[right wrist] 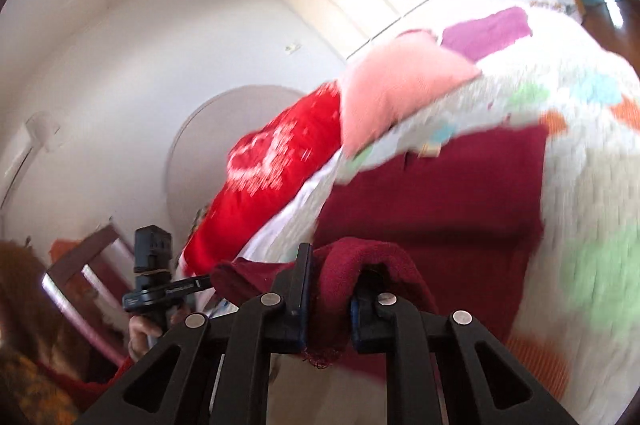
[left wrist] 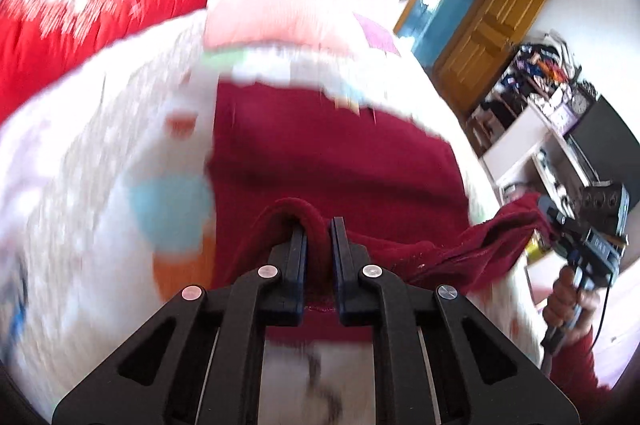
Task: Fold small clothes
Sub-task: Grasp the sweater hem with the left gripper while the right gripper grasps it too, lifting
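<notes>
A dark red garment (left wrist: 332, 157) lies spread on a white patterned bedspread (left wrist: 88, 153). My left gripper (left wrist: 319, 225) is shut on its near edge, with cloth bunched between the fingers. The right gripper shows at the right of the left wrist view (left wrist: 560, 221), holding another corner lifted. In the right wrist view the garment (right wrist: 440, 197) hangs from my right gripper (right wrist: 332, 265), which is shut on a thick fold of it. The left gripper shows at lower left (right wrist: 200, 281). Both views are motion-blurred.
A bright red pillow (left wrist: 80, 9) and a pink pillow (right wrist: 396, 85) lie at the far end of the bed, with a purple cloth (right wrist: 488, 29) beyond. A wooden door (left wrist: 492, 33) and cluttered shelves (left wrist: 532, 93) stand at the right.
</notes>
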